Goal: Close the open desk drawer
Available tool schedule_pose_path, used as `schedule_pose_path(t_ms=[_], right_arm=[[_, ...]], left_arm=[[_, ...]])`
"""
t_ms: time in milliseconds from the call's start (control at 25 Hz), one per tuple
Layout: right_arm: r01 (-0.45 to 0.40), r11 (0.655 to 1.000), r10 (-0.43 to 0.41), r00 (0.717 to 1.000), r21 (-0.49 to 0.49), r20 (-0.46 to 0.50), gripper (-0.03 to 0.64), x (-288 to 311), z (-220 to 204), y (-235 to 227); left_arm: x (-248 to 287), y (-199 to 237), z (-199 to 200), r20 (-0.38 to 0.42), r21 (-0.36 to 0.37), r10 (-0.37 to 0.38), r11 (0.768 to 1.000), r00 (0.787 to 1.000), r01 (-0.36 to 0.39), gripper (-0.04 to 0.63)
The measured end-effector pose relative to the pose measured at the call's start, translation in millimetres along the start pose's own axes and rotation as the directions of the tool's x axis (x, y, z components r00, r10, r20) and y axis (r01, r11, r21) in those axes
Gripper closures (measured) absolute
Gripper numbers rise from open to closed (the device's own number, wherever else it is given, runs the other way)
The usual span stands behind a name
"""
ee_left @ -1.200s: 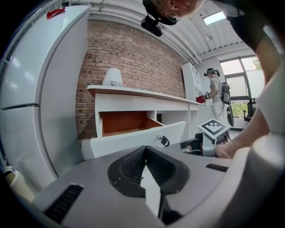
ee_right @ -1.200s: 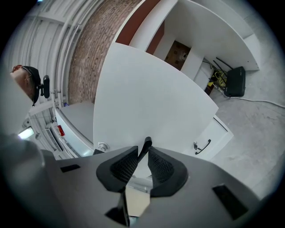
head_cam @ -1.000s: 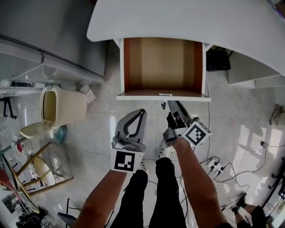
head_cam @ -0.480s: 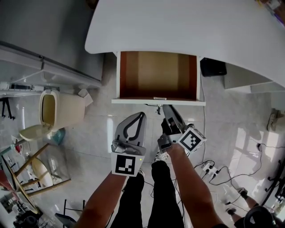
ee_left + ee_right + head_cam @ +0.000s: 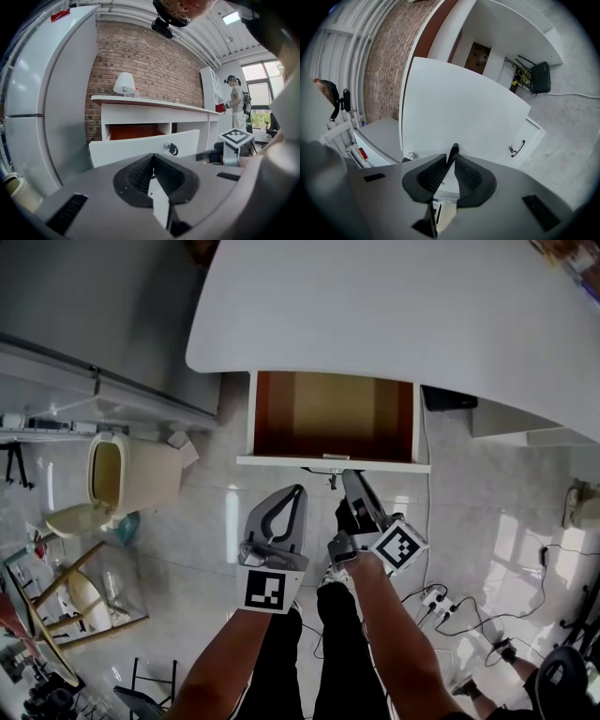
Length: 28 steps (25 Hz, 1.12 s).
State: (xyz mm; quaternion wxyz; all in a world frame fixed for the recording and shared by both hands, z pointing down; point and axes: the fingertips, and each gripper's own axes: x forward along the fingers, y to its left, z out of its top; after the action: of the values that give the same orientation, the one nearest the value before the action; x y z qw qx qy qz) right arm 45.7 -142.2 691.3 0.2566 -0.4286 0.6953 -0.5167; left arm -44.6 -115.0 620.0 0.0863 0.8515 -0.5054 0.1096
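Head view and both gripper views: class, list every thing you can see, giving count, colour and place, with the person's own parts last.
desk: one, white, top of the head view
drawer: one, white front, brown inside, open under the desk
drawer pull: one, dark, on the drawer front
bin: one, beige, lid open, on the floor left of the drawer
box: one, black, on the floor under the desk
power strip: one, white, on the floor at right
lamp: one, white, on the desk
brick wall: one, brown, behind the desk
left gripper: one, grey, jaws together, empty, short of the drawer
right gripper: one, grey, jaws shut on the drawer pull
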Motion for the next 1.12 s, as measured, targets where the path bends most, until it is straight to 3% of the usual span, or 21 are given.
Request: schedule_pose_path(t_ms=[200,600,1120], right_arm=[[-0.018,1.000,0.018,1.000,0.004,0.007,0.548,2,5,10],[-0.044,0.999,0.044,0.999,0.014,0.004,0.551,3,6,8],[-0.036,0.999,0.034,0.999,0.036,0.042,0.554,20,17,6]], left_arm=[[-1,4,3,-0.003,0.002,0.016,1.000,1.000,-0.016,0.588],[2,4,5,0.005,-0.062,0.036,0.997,0.999,-0.036,0.588],[17,10,9,0.025,-0.047,0.057,0.997,0.998,-0.056,0.588]])
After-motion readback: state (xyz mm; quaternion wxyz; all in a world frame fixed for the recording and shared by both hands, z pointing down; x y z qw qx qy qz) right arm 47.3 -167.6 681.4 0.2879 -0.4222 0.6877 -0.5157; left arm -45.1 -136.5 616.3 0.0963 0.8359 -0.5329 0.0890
